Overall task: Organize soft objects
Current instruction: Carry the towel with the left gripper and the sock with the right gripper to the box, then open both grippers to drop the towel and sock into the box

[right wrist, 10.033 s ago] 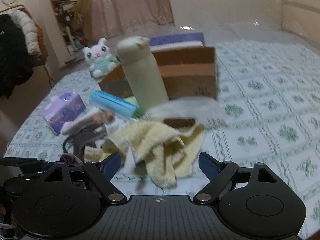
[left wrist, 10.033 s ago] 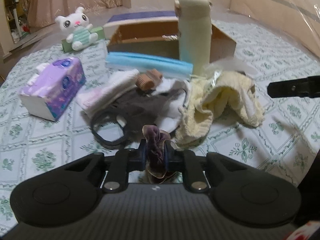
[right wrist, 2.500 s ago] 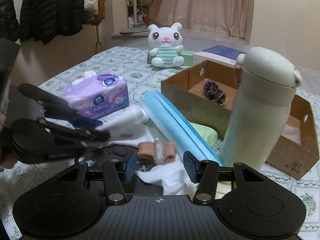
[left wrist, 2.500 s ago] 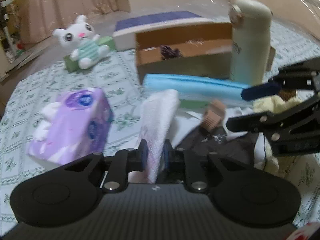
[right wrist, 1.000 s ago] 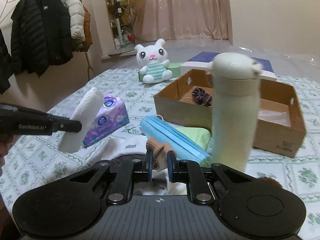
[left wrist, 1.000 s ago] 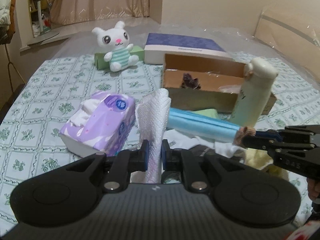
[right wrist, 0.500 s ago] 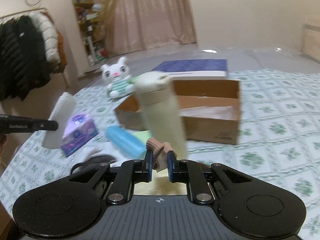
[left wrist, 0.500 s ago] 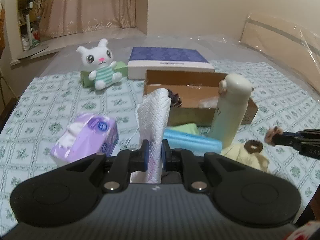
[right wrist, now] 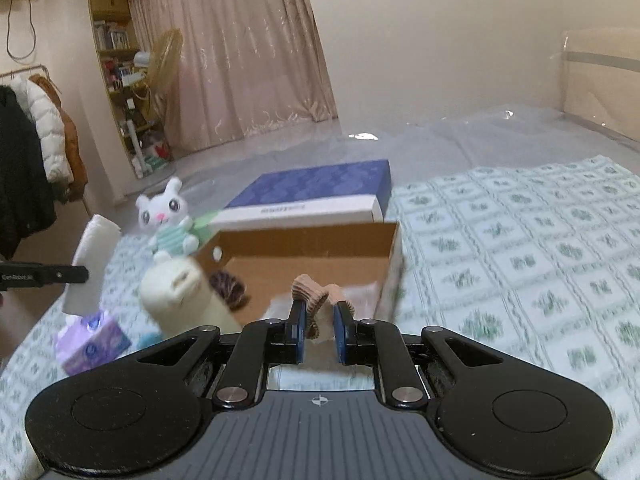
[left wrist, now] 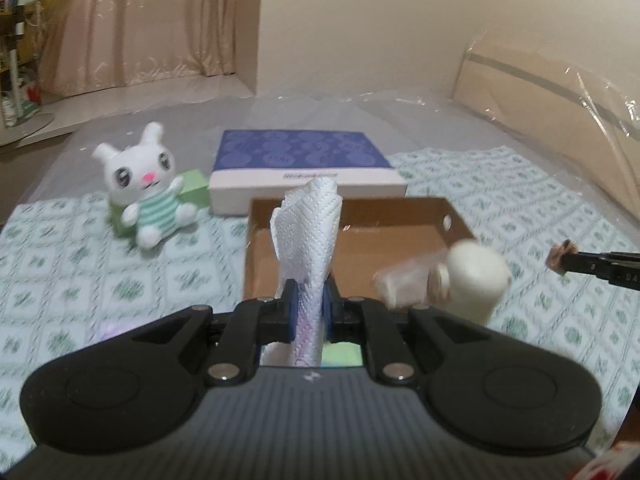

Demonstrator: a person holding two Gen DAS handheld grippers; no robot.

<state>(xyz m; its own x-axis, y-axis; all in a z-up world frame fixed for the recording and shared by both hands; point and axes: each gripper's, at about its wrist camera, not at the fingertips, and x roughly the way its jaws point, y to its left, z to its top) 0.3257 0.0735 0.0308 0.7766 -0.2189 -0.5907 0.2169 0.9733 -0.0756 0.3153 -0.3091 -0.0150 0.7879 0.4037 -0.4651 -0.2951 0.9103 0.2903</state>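
White, dimpled, folded paper-towel cloth (left wrist: 308, 236) pinched upright between the blue-padded fingers of the left gripper (left wrist: 307, 310), its top edge rising against the near wall of the open brown cardboard box (left wrist: 456, 220). From the right wrist camera, the same cloth (right wrist: 91, 264) seen hanging off to the left, clamped in thin black fingers above the purple plastic-wrapped tissue pack (right wrist: 92, 340). Tan ribbed knit sock bundle (right wrist: 316, 296) nipped between the blue pads of the right gripper (right wrist: 319, 320), held just before or over the near edge of the cardboard box (right wrist: 312, 240); exact height over the box not clear. In the left wrist view, only the tip of that sock (left wrist: 562, 256) visible at the far right, gripped by the thin black fingertips of the right gripper (left wrist: 576, 261), off the box's right side. Inside the box: a dark purple frilly scrunchie (right wrist: 228, 288) against the left wall, plus something pale and crinkly, blurred. Cream cylindrical insulated bottle (left wrist: 472, 280) standing just beside the box's near right corner in the left view, smeared by motion. Beyond the box, touching or nearly touching its far wall, a flat white box with a blue patterned lid (left wrist: 306, 164). To the left of that, a white plush bunny in a green-striped shirt (left wrist: 146, 194) seated against a pale green block (left wrist: 192, 192). All of it on a white bedspread printed with green floral squares (left wrist: 56, 256). Pink curtains (right wrist: 240, 72) and hanging coats (right wrist: 32, 152) in the background.
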